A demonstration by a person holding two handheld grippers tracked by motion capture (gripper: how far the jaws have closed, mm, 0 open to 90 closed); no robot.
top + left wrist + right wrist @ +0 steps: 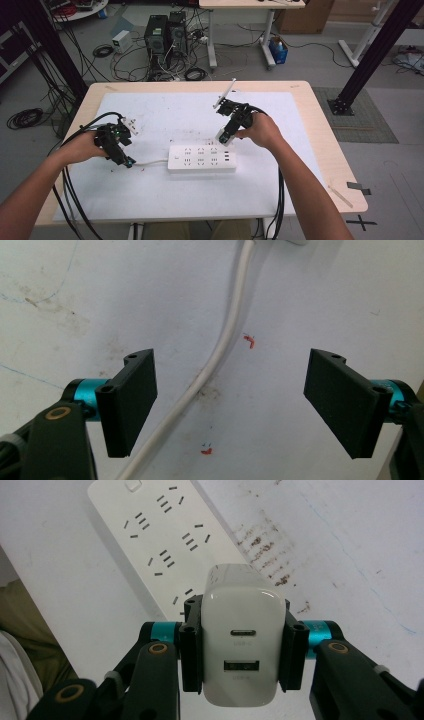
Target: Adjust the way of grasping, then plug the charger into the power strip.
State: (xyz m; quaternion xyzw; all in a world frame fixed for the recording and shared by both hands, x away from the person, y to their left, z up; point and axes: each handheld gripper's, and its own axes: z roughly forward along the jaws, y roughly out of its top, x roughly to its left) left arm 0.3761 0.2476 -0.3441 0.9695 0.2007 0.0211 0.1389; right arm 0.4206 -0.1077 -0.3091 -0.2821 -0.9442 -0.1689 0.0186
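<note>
A white power strip (202, 158) lies flat in the middle of the white mat, its white cable (150, 163) running out to the left. My right gripper (224, 136) is shut on a white USB charger (241, 635), held just above the strip's right end (165, 540); the charger's two ports face the camera. My left gripper (126, 161) is open and low over the mat, left of the strip. In the left gripper view the cable (220, 347) passes between the spread jaws, untouched.
A small white plug adapter (131, 123) lies on the mat beside the left hand. Black gripper cables trail off the table's front edge. The mat (165, 112) carries brown stains and small red marks (249, 341). Computers and cords crowd the floor beyond the table.
</note>
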